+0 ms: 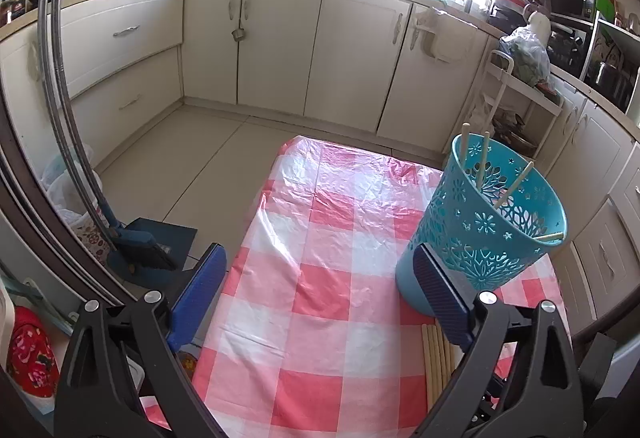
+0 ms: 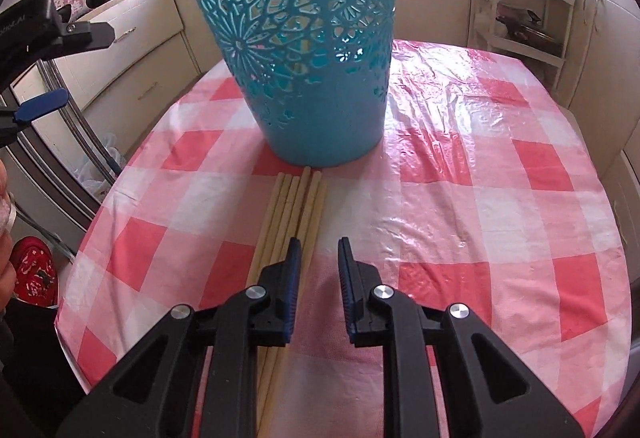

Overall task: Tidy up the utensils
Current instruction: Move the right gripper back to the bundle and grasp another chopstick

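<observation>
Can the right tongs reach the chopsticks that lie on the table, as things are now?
Probably yes. The right tongs are open, empty, and just right of the chopsticks on the table. Nothing covers them; the blue basket stands beyond their far ends.

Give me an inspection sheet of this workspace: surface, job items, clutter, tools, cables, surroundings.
Surface: table under a pink-and-white checked plastic cloth, wrinkled.
Job's things: teal cut-out basket upright on the cloth, four chopsticks standing in it; loose bundle of chopsticks flat on the cloth, tips near the basket's base.
Clutter: nothing seen on the cloth.
Tools: left tool wide open, empty, one finger in front of the basket; right tool open, empty, over the bundle's right edge.
Cables: nothing seen.
Surroundings: cream kitchen cabinets, broom and dustpan on the floor, white rack.
</observation>
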`<state>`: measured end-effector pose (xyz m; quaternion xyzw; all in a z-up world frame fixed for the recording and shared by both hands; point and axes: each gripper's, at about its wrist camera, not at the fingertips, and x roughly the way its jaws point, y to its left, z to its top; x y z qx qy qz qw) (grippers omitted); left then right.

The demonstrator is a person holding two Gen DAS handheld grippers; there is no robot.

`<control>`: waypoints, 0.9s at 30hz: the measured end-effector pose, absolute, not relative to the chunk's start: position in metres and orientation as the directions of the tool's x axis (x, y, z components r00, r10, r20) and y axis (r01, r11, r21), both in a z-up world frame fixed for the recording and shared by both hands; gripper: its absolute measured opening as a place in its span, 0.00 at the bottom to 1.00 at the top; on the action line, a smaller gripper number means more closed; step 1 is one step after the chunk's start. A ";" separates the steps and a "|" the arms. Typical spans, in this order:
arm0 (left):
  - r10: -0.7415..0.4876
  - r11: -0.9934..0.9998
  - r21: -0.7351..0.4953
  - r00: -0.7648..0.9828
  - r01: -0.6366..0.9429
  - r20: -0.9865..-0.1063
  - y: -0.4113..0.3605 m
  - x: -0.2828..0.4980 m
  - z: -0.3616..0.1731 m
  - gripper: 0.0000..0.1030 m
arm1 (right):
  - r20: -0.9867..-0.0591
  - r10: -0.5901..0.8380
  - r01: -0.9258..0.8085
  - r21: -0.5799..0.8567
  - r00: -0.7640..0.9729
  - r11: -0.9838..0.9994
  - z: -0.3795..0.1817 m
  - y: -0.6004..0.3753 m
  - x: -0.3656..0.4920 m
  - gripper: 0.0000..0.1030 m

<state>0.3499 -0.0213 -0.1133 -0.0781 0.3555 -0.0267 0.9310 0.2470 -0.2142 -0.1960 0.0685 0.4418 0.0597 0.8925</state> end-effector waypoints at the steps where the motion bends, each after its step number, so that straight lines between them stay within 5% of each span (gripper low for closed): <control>1: -0.105 0.986 -0.164 0.745 -0.006 -0.659 -0.021 0.350 -0.114 0.88 | -0.781 0.166 -0.050 0.171 0.601 0.984 -0.197 -0.214 0.247 0.19; 9: -0.102 0.989 -0.151 0.738 0.000 -0.667 -0.025 0.350 -0.116 0.88 | -0.792 0.144 -0.058 0.137 0.594 0.989 -0.198 -0.211 0.244 0.18; 12: -0.101 0.990 -0.140 0.729 0.008 -0.677 -0.028 0.350 -0.119 0.88 | -0.797 0.120 -0.076 0.093 0.591 0.993 -0.198 -0.207 0.243 0.10; 20: -0.153 0.985 -0.082 0.551 0.150 -0.821 -0.072 0.337 -0.177 0.88 | -0.809 0.080 -0.027 0.079 0.582 0.997 -0.198 -0.242 0.228 0.07; 27: -0.148 0.978 -0.049 0.504 0.205 -0.851 -0.099 0.327 -0.199 0.88 | -0.786 0.120 -0.010 0.144 0.607 0.990 -0.200 -0.261 0.216 0.06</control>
